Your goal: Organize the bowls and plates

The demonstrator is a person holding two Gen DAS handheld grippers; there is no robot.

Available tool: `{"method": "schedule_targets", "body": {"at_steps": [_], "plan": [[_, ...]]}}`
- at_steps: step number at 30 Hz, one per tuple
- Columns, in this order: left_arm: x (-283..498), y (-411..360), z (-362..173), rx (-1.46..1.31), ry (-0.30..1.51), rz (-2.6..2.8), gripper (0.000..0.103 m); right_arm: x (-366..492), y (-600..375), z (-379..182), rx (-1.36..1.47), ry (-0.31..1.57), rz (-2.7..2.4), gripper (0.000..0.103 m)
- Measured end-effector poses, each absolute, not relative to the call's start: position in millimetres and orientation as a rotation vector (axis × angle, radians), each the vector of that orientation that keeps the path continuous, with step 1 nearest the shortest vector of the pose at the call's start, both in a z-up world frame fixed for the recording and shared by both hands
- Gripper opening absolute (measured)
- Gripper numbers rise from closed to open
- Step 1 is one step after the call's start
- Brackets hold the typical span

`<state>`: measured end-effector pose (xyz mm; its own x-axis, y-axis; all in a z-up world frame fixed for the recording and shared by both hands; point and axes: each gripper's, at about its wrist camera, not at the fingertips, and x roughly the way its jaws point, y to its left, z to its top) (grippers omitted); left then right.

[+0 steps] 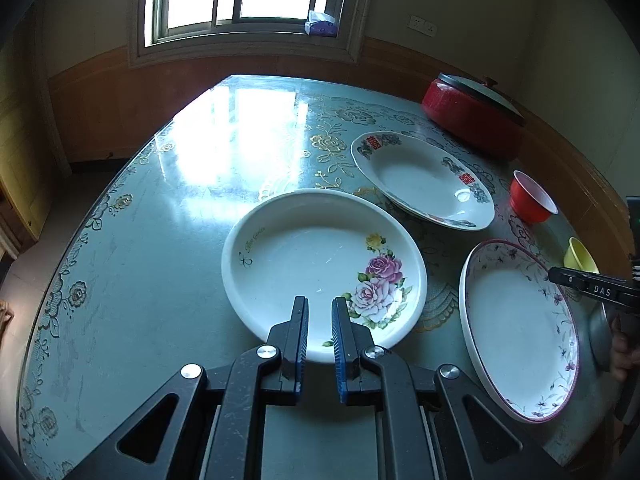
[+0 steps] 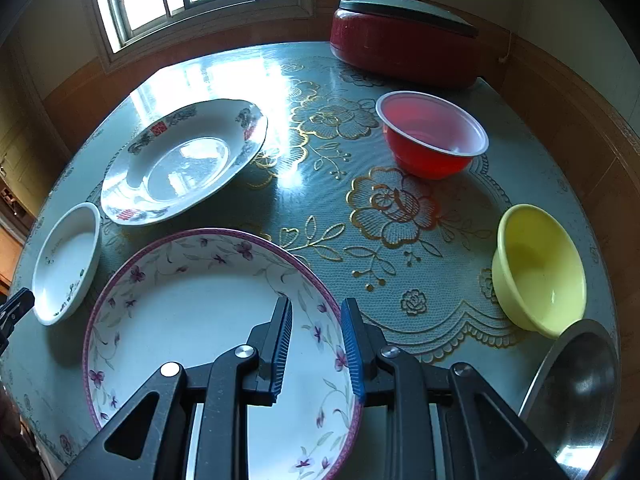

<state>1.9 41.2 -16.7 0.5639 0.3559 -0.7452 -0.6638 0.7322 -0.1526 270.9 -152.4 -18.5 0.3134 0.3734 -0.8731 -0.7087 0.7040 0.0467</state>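
Note:
My left gripper [image 1: 320, 300] is shut on the near rim of a white deep plate with pink roses [image 1: 312, 252], at the middle of the table. My right gripper [image 2: 316, 300] is shut on the right rim of a purple-edged floral plate [image 2: 200, 320], one finger inside and one outside. Behind these lies a white plate with red characters [image 2: 180, 168]. A red bowl [image 2: 432, 136] and a yellow bowl [image 2: 540, 268] stand to the right. The rose plate [image 2: 64, 264] shows at the left edge of the right wrist view.
A red pot with a lid [image 2: 404, 44] stands at the table's far right corner. A metal bowl [image 2: 576, 392] sits at the near right edge. The table [image 1: 140, 260] has a glossy flowered cover, and its left half is bare. A window is behind.

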Motion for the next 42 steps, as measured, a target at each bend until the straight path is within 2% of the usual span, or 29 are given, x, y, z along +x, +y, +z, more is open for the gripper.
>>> {"method": "schedule_targets", "body": {"at_steps": [10, 21, 24, 27, 31, 42], "plan": [[40.8, 52.2, -4.4, -0.428, 0.761, 0.584, 0.012, 286.3, -112.6, -10.3, -0.171, 1.125, 0.903, 0.026], [77.7, 67.1, -0.3, -0.441, 0.782, 0.54, 0.012, 324.4, -102.5, -6.9, -0.195, 1.099, 0.844, 0.029], [82.4, 66.7, 1.4, -0.443, 0.782, 0.518, 0.012, 325.3, -109.9, -17.8, -0.339, 1.146, 0.844, 0.031], [86.4, 58.4, -3.6, -0.43, 0.797, 0.478, 0.012, 327.3, -133.9, -36.2, -0.32, 1.213, 0.823, 0.034], [93.5, 45.0, -12.4, -0.413, 0.831, 0.427, 0.013, 320.8, -154.9, -52.9, -0.238, 1.262, 0.855, 0.034], [101.3, 0.4, -22.3, -0.352, 0.878, 0.26, 0.012, 293.9, -156.6, -60.6, -0.355, 1.197, 0.822, 0.03]]}}
